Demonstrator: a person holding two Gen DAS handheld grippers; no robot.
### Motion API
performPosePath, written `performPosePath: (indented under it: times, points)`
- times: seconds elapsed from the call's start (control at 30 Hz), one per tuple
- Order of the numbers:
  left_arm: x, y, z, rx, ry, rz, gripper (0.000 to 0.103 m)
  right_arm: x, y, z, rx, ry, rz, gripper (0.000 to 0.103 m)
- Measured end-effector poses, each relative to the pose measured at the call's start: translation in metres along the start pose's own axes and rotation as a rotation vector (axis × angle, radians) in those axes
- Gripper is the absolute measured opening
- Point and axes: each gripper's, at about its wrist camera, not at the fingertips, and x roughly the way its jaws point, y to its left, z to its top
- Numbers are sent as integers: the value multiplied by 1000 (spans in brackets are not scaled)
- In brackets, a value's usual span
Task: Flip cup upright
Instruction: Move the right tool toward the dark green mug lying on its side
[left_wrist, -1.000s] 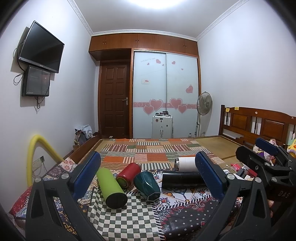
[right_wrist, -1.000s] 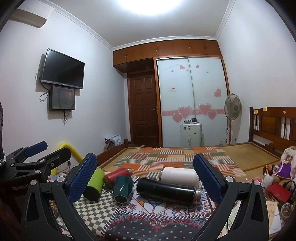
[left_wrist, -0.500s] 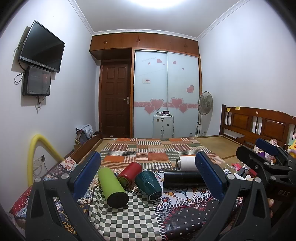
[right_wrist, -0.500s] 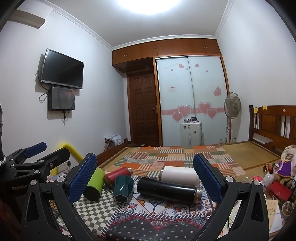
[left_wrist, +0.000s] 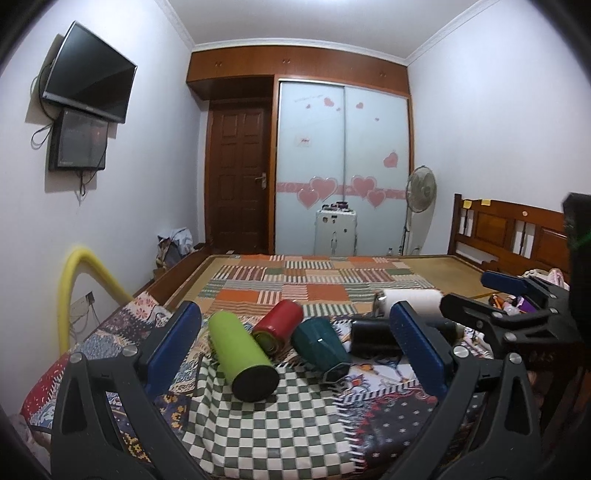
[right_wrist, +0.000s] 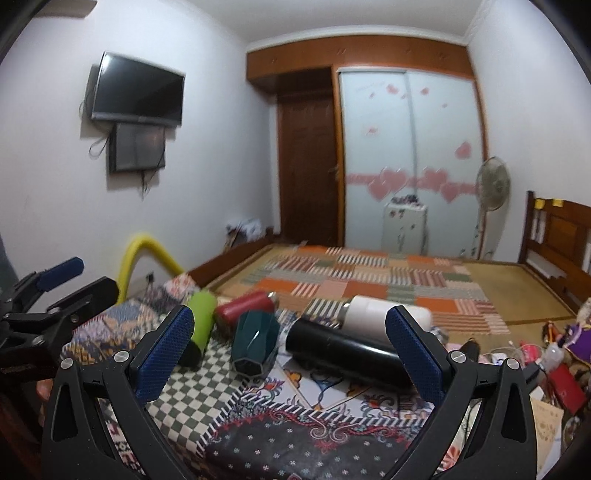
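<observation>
Several cups lie on their sides on a patterned cloth: a lime green cup (left_wrist: 242, 352), a red cup (left_wrist: 279, 326), a dark teal faceted cup (left_wrist: 320, 347), a black flask (right_wrist: 343, 350) and a white cup (right_wrist: 384, 317). My left gripper (left_wrist: 295, 345) is open and empty, held in front of the green, red and teal cups. My right gripper (right_wrist: 291, 350) is open and empty, with the teal cup (right_wrist: 255, 345) and the black flask between its fingers' lines, a little beyond them. The right gripper (left_wrist: 517, 306) shows at the right of the left wrist view.
The cloth (left_wrist: 266, 421) covers the near end of a bed with a striped patchwork mat (left_wrist: 314, 284). Clutter with toys and a bottle (right_wrist: 554, 354) lies at the right. A yellow tube (left_wrist: 74, 280) arcs at the left. A wooden headboard (left_wrist: 517, 236) stands at the right.
Both grippers have tipped downward and moved closer to the cups, which now look larger. The right wrist view has swung left and is blurred. No cup has moved.
</observation>
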Motion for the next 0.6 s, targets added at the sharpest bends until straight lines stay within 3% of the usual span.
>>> performPosePath:
  times: [0.23, 0.5, 0.6]
  points:
    - [26, 29, -15, -40, 68, 37, 103, 69, 9, -1, -43, 205, 113, 103]
    - [48, 58, -36, -67, 137, 74, 103, 137, 24, -9, -91, 457, 189, 86]
    - [53, 64, -44, -63, 154, 85, 103, 154, 27, -11, -96, 536, 202, 85]
